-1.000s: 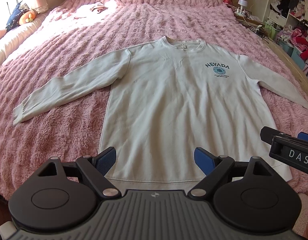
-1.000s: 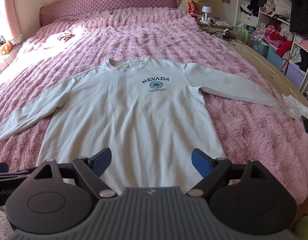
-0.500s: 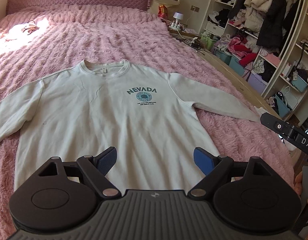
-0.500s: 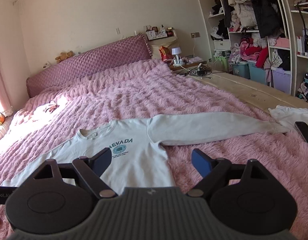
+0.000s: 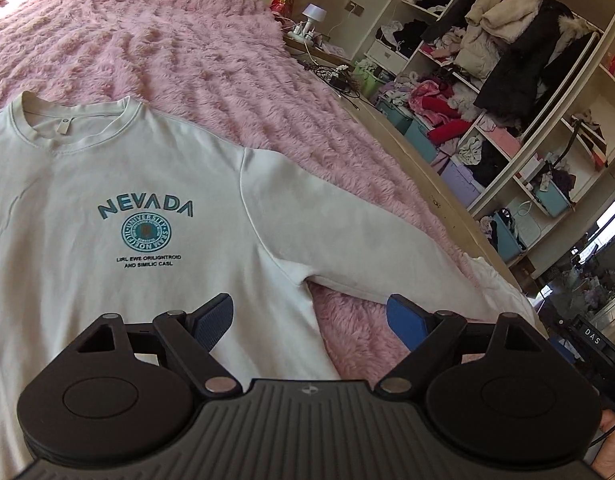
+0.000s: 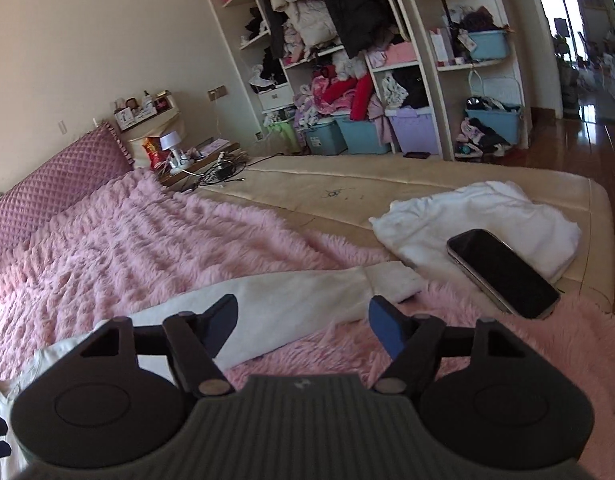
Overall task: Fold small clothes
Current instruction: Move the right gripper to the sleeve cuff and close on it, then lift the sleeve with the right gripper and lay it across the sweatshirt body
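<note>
That pale mint long-sleeved cotton sweatshirt (image 5: 119, 200) lying flat on the fluffy pink bed blanket (image 6: 147, 248) looks soft, light and floppy, so I'd pinch the far-right sleeve cuff (image 6: 391, 280); the right hand-held gripper (image 6: 303, 320), just narrowing, and the left hand-held gripper (image 5: 309, 316) both gape, empty.

My left hand-held gripper (image 5: 309, 318), black with blue pads, tilts downward with its jaws spread wide and nothing between them. My right hand-held gripper (image 6: 303, 322) also tilts down; its jaws have just been closing a little, yet stand apart, empty.
</note>
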### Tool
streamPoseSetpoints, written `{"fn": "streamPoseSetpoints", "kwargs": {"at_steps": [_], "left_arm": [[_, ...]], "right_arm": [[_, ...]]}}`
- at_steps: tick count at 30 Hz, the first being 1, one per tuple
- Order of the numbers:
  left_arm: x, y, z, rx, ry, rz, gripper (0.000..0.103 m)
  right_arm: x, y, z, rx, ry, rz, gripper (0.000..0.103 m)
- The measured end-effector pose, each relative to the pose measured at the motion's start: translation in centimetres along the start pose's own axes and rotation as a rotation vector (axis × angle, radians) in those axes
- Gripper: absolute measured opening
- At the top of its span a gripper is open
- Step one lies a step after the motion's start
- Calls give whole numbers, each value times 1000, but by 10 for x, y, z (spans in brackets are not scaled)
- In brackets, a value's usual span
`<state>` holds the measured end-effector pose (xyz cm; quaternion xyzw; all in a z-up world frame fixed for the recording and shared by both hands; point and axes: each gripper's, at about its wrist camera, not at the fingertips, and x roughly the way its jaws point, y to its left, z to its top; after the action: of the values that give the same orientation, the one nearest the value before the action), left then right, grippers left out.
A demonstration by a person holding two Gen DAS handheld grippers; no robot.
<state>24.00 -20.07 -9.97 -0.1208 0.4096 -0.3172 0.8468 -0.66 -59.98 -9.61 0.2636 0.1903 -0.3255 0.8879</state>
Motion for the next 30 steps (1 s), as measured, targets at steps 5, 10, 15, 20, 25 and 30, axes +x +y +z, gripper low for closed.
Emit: {"fn": "streamPoseSetpoints", "kwargs": {"at_steps": [5,10,15,20,25,30], "left_arm": [[50,-8,10,33,15,-17,101],[86,-16,10,32,60,-24,101],[108,-21,3,40,97,-20,101],[117,-22,-5,55,117,-2,101],[122,-22,-9,84,129,7,103],[121,-22,-4,80,136,-8,103]], "right_arm": [[61,-43,4,145,54,-82,64],[108,-73,-1,342,133,-61,63],[136,-86,-6,464,124,-59,63],[157,-89,-3,494,149,-52,1],[144,-83,5,501,99,-24,1],[123,-56,29,451,46,51,1]]}}
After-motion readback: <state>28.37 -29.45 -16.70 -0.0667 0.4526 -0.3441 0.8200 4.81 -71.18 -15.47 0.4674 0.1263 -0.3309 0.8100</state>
